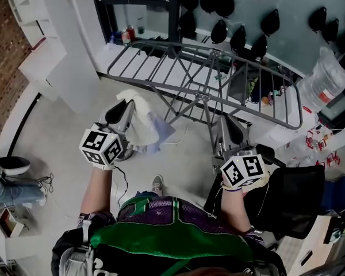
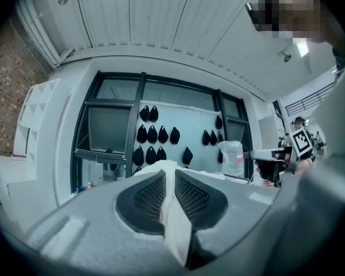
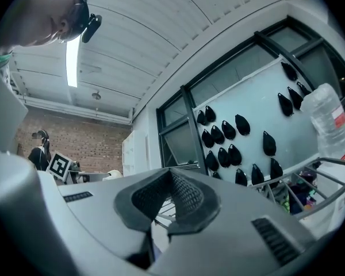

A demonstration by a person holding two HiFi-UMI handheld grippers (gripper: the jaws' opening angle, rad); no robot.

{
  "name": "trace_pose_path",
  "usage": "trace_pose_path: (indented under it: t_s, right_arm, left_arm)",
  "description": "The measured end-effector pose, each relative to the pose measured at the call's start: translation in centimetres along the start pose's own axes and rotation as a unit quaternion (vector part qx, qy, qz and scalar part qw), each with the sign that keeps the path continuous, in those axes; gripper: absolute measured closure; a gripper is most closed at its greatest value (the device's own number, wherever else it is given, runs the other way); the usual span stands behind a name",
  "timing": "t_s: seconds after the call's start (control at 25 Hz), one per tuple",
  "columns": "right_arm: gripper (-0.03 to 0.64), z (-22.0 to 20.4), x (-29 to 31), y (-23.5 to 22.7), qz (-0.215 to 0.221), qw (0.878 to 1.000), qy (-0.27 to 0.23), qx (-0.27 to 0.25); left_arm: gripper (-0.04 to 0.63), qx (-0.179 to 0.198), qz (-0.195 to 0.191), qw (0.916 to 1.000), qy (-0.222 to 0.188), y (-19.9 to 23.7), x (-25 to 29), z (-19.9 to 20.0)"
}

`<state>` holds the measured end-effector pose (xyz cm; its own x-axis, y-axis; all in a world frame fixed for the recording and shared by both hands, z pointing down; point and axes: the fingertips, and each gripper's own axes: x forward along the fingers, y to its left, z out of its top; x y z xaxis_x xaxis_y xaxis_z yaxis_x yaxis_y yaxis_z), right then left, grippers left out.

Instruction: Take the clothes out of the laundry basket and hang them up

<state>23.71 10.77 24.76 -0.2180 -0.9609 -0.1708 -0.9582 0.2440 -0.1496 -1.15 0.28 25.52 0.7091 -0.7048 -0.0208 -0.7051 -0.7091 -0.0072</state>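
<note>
My left gripper (image 1: 126,105) is shut on a white cloth (image 1: 141,119), which hangs from its tips in front of the grey drying rack (image 1: 207,68). A pale lilac piece (image 1: 162,130) shows under the cloth. In the left gripper view the white cloth (image 2: 172,211) is pinched between the two dark pads (image 2: 149,197), and the gripper (image 2: 168,174) points level at the window wall. My right gripper (image 1: 230,122) is lifted close to the rack's near rail. Its jaws (image 3: 171,174) are shut with nothing between them. The rack's bars (image 3: 333,165) show at the right of that view.
A large clear water bottle (image 1: 325,82) stands at the right end of the rack. Several black pear-shaped things (image 1: 221,30) hang on the wall panel behind. A black bag-like object (image 1: 293,203) sits at my right. A person's legs (image 1: 11,186) are at the left edge, white shelving (image 1: 40,45) beyond.
</note>
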Motion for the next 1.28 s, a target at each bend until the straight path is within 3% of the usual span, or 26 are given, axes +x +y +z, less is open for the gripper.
trace_pose_path:
  t_s: [0.36,0.68,1.0,1.28]
  right_arm:
    - [0.616,1.6,9.3,-0.3,-0.019,0.999,-0.019,-0.025]
    - [0.616,1.1,15.3,-0.1,-0.043,0.998,-0.014,-0.041]
    - [0.615,-0.4,19.1,-1.5,-0.044,0.998,-0.002,-0.048]
    - [0.616,-0.4,22.7,-4.0,-0.022,0.999,-0.015,-0.043]
  left_arm:
    - [0.538,0.006,-0.046,0.9987,-0.021,6.5,7.9,3.3]
    - [0.538,-0.007,-0.075,0.9969,-0.02,11.9,14.0,3.0]
    - [0.538,-0.019,-0.085,0.996,-0.021,14.4,18.0,2.0]
    - [0.538,-0.006,-0.087,0.9951,-0.047,14.9,21.9,4.8]
